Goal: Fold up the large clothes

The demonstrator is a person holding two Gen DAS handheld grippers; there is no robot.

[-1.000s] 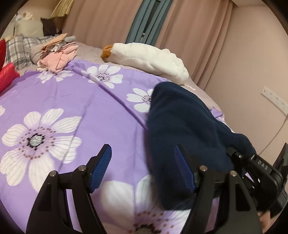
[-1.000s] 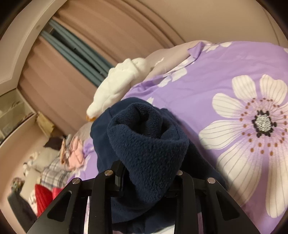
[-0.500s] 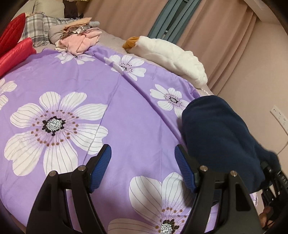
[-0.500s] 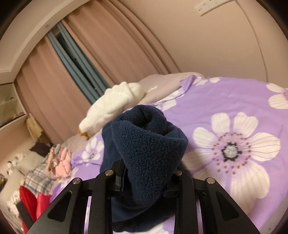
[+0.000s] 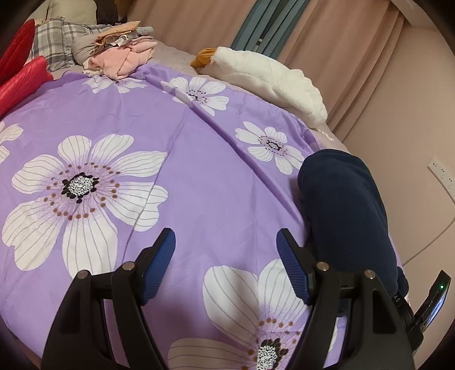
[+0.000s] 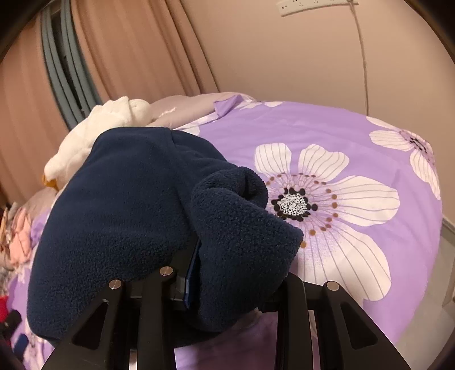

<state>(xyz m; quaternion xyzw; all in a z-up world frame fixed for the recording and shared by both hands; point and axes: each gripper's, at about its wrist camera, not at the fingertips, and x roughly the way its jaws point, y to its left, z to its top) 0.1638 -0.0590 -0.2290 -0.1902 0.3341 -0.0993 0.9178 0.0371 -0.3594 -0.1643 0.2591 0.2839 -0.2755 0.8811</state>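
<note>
Jaws, right: the right gripper [image 6: 227, 287] is clamped on a thick bunch of the navy fleece [image 6: 119, 210]; fabric fills the gap and spills forward over both fingers.
Jaws, left: the left gripper [image 5: 226, 264] stands wide apart with nothing between its blue pads [image 5: 159, 264], hovering over the bedspread [image 5: 199, 176].
Fleece, place: it hangs and drapes from the right gripper near the bed's edge by the wall, its lower part apparently resting on the purple flowered bedspread; from the left wrist view it lies just to the right of the empty gripper.
Fleece, handling: it looks soft, bulky and limp, likely light for its size; the pile should give good friction, so slipping seems unlikely, but a bunched grip hides the edges.
Where to hold: probably a hem, shoulder or cuff, a single clean edge, for the free left gripper, so the garment can be spread flat first.
Task stage: judged early; no fold is visible.
Farther off: a white plush toy [image 5: 264, 76] lies along the far edge, and a pile of clothes [image 5: 122, 57] sits beside pillows [image 5: 54, 42].
Beyond: curtains [image 5: 341, 57] and a wall socket [image 6: 307, 5].
</note>
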